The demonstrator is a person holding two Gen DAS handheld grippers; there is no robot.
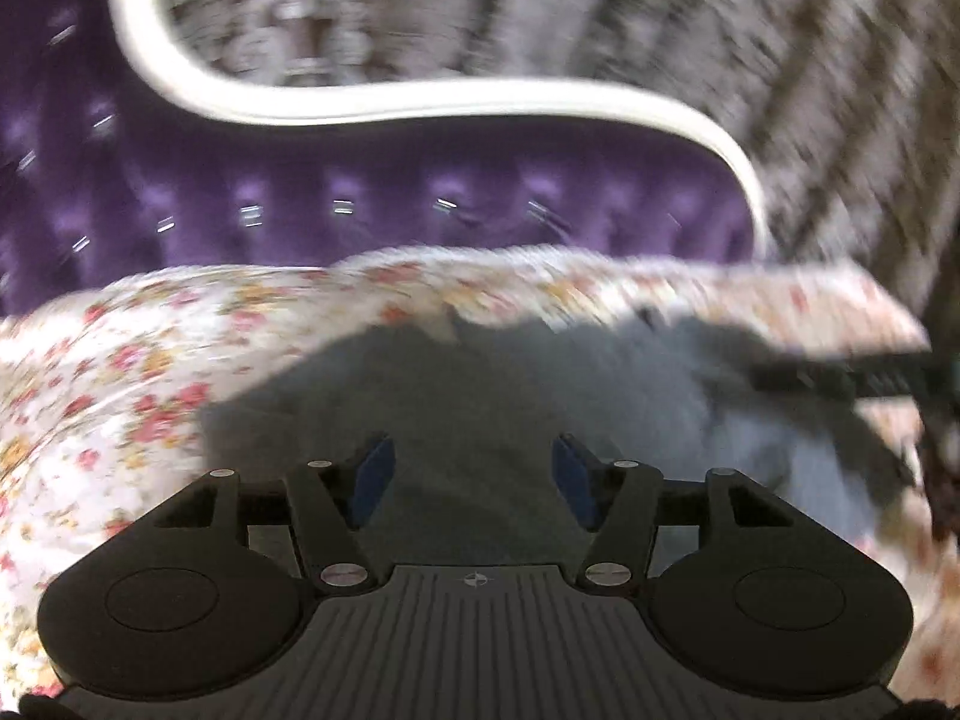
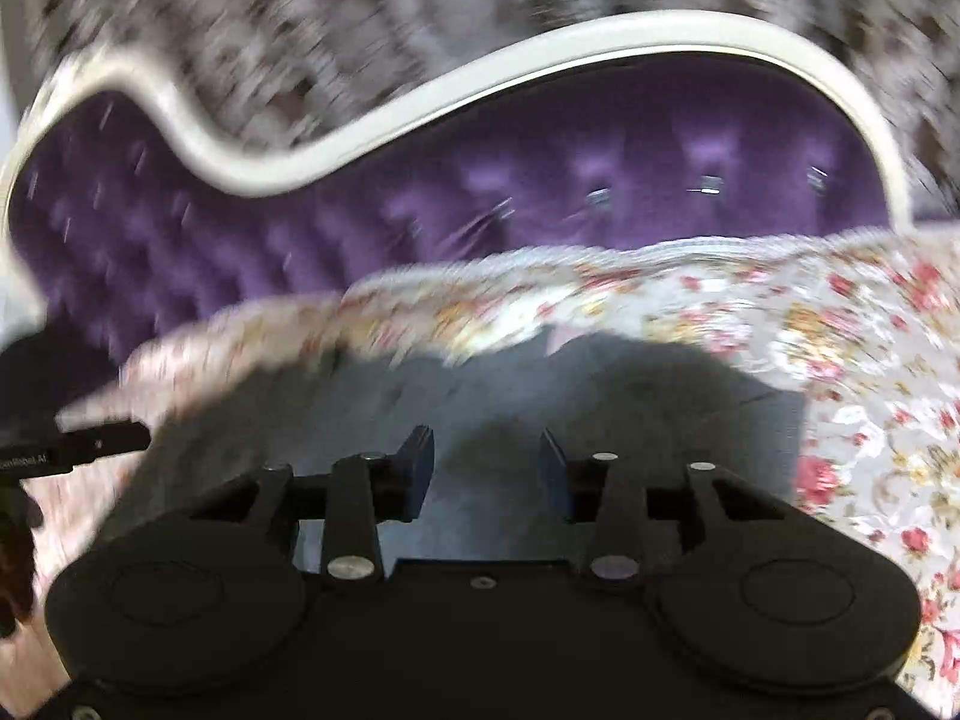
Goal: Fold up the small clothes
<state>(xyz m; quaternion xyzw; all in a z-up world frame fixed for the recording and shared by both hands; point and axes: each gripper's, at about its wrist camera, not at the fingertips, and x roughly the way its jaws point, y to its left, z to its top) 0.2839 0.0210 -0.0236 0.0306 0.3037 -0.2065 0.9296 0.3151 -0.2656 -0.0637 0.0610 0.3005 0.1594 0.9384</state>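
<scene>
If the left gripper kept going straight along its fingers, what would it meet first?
Most likely the grey garment lying on the floral bedspread; the left gripper points down at it, jaws open and empty. Blur leaves depth uncertain.

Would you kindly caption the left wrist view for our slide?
Open left gripper above a grey garment on a floral bedspread, purple tufted headboard behind.

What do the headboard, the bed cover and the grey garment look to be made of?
Headboard: purple velvet-like upholstery, button-tufted with a soft sheen, in a glossy cream frame, probably painted wood. Bed cover: matte printed floral fabric, likely cotton. Grey garment: soft, dull woven or knit cloth; motion blur hides the weave.
</scene>
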